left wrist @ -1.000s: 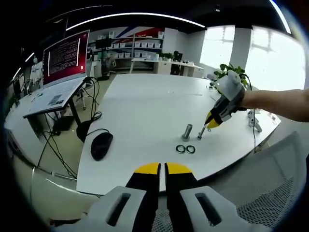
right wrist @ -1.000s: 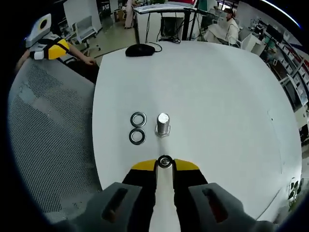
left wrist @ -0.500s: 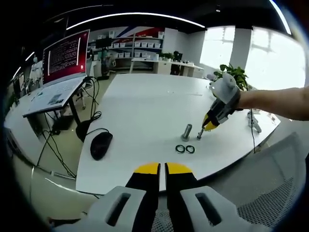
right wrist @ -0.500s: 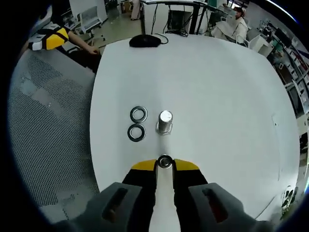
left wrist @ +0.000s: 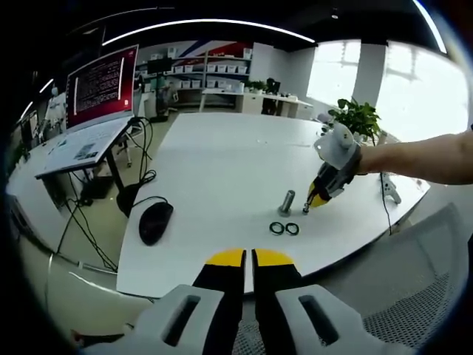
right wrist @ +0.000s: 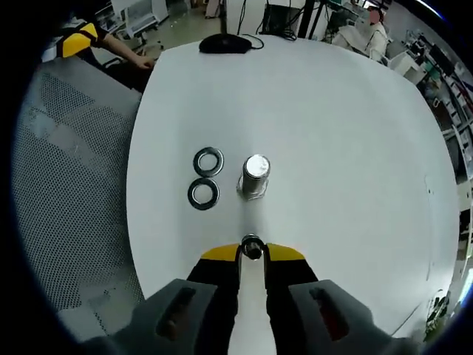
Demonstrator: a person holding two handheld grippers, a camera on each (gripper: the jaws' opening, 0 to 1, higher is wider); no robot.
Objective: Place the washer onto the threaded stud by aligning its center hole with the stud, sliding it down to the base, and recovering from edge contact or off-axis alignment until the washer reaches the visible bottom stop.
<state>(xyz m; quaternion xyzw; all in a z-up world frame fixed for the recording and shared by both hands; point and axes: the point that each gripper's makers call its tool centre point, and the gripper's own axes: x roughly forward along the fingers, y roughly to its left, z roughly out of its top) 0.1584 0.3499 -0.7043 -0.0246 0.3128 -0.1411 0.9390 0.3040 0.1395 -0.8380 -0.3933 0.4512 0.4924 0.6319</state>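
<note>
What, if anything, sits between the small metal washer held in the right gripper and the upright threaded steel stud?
Nothing visible: bare white table lies between the held metal washer and the threaded steel stud. Two spare washers lie off to one side.

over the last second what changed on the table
The right gripper, shut on a washer, moved toward the threaded stud; seen from the left gripper view, it drew nearer to the stud. The left gripper stayed shut and back from the table. The two spare washers and the mouse did not move.
</note>
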